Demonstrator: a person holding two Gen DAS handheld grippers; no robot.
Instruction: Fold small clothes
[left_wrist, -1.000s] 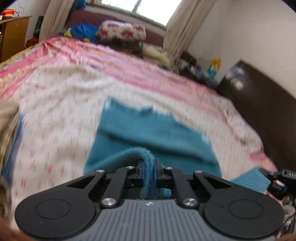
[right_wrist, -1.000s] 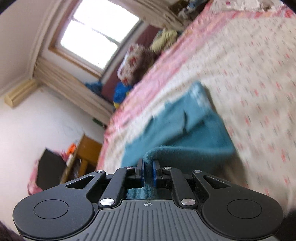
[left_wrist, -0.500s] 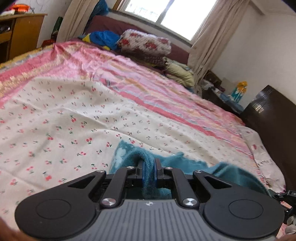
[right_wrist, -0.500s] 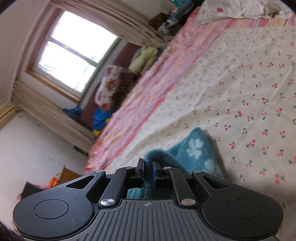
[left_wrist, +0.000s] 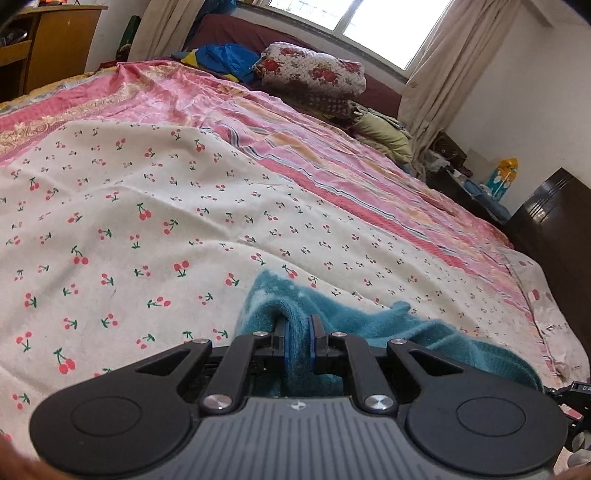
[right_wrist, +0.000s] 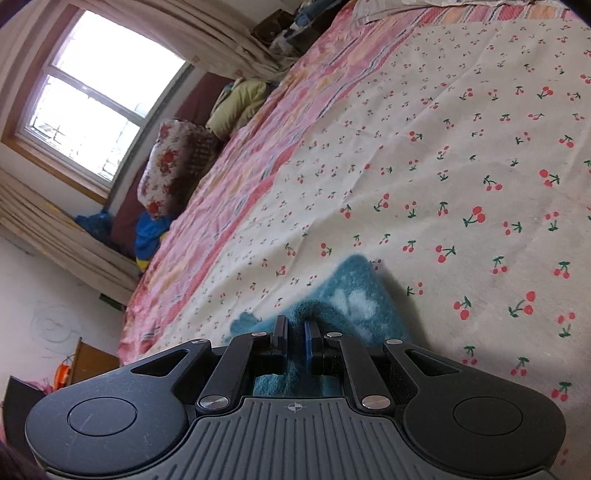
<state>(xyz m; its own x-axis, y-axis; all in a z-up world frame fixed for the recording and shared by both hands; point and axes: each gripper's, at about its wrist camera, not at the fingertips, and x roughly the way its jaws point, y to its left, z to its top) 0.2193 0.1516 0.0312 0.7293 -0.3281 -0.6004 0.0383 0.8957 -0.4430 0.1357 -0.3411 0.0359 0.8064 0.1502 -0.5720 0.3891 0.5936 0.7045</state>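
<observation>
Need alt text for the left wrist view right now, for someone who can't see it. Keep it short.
The left gripper is shut on a fold of a fuzzy teal garment, which trails off to the right over a white cherry-print bedsheet. Beyond lie a pink striped cover, a floral pillow and a bright curtained window.

teal fuzzy garment (left_wrist: 424, 332) | white motifs | bunched, pinched at two edges | on bedsheet

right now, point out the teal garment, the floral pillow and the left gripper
teal garment (left_wrist: 424, 328): left wrist view, bunched fabric right of the fingers
floral pillow (left_wrist: 310, 68): left wrist view, its top face
left gripper (left_wrist: 298, 332): left wrist view, midway between the fingertips
</observation>
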